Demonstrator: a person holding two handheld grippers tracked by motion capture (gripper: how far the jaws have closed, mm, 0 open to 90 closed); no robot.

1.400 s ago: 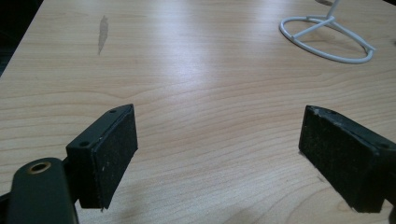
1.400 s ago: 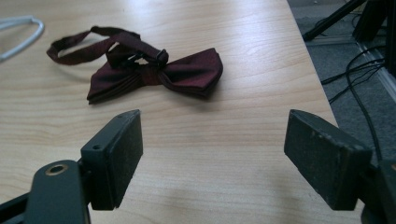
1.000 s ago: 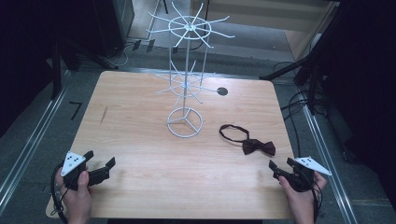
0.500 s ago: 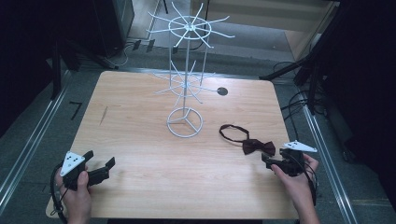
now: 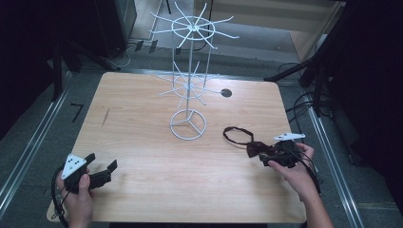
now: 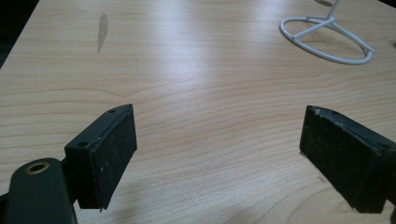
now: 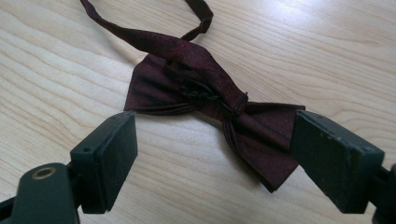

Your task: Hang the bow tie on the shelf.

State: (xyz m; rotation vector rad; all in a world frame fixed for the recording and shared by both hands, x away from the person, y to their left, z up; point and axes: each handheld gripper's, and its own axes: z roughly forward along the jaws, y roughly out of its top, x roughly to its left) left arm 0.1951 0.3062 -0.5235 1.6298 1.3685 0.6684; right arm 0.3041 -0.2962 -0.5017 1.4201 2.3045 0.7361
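A dark red bow tie (image 5: 253, 147) with a looped neck strap (image 5: 236, 134) lies flat on the wooden table (image 5: 142, 137), right of centre. My right gripper (image 5: 267, 157) is open and sits right at the bow. In the right gripper view the bow tie (image 7: 205, 107) lies just ahead of the spread jaws, its right wing reaching the right pad (image 7: 334, 158); nothing is clamped. My left gripper (image 5: 102, 171) is open near the front left corner, over bare wood (image 6: 215, 140). A white wire display stand (image 5: 189, 76) rises from a ring base (image 5: 188, 124) mid-table.
The stand's spoke arms (image 5: 190, 28) spread wide at two heights above the table's middle. A round dark hole (image 5: 226, 93) marks the far right of the tabletop. Cables (image 5: 304, 102) and black stand legs lie on the floor beyond the right edge. The ring base (image 6: 327, 39) shows ahead of the left gripper.
My right gripper has moved forward and left from the front right edge up to the bow tie. The left gripper has stayed put.
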